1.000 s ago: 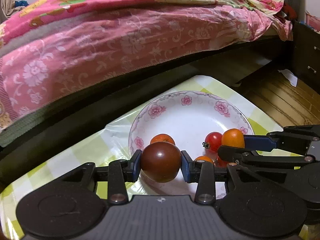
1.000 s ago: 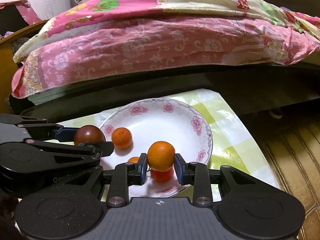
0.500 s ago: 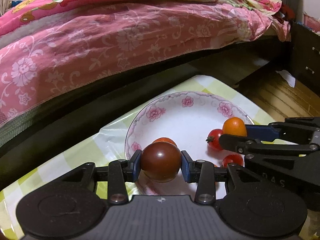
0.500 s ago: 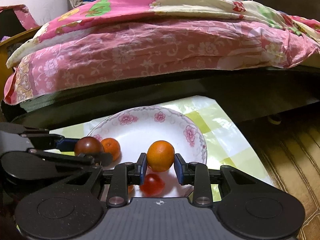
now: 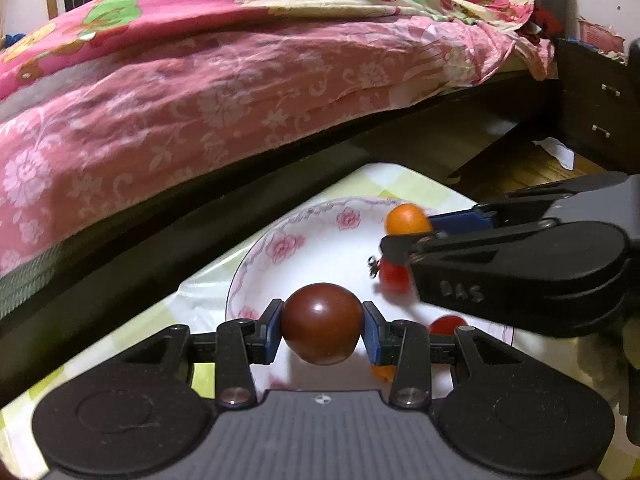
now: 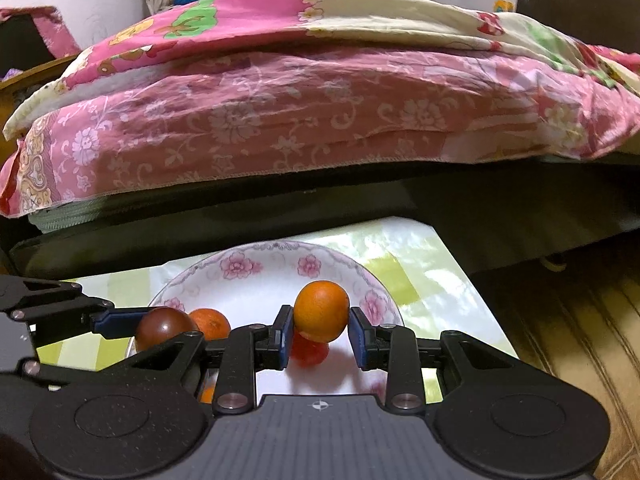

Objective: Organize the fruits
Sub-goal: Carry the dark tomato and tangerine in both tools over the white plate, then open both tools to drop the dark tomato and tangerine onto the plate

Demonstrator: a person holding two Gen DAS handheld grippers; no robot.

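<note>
My left gripper point(image 5: 322, 326) is shut on a dark brown-red tomato point(image 5: 321, 323), held over the near left part of a white plate with pink flowers point(image 5: 276, 248). My right gripper point(image 6: 320, 334) is shut on a small orange point(image 6: 321, 311) above the same plate point(image 6: 240, 264). In the left wrist view the right gripper point(image 5: 412, 232) reaches in from the right with the orange point(image 5: 406, 219). On the plate lie red cherry tomatoes point(image 5: 394, 278) point(image 5: 447, 325) and another small orange point(image 6: 210, 323). The left gripper point(image 6: 132, 326) with its tomato point(image 6: 165, 328) shows at the left of the right wrist view.
The plate sits on a low table with a yellow-green checked plastic cover point(image 6: 416, 272). Right behind it runs a dark bed frame point(image 6: 280, 208) under pink floral bedding point(image 6: 280, 120). Wooden floor point(image 6: 560, 320) lies to the right, a dark drawer cabinet point(image 5: 592, 112) further back.
Both grippers have drawn back toward the near side of the plate with their fruit still held. The right gripper now sits closer and larger in the left wrist view.
</note>
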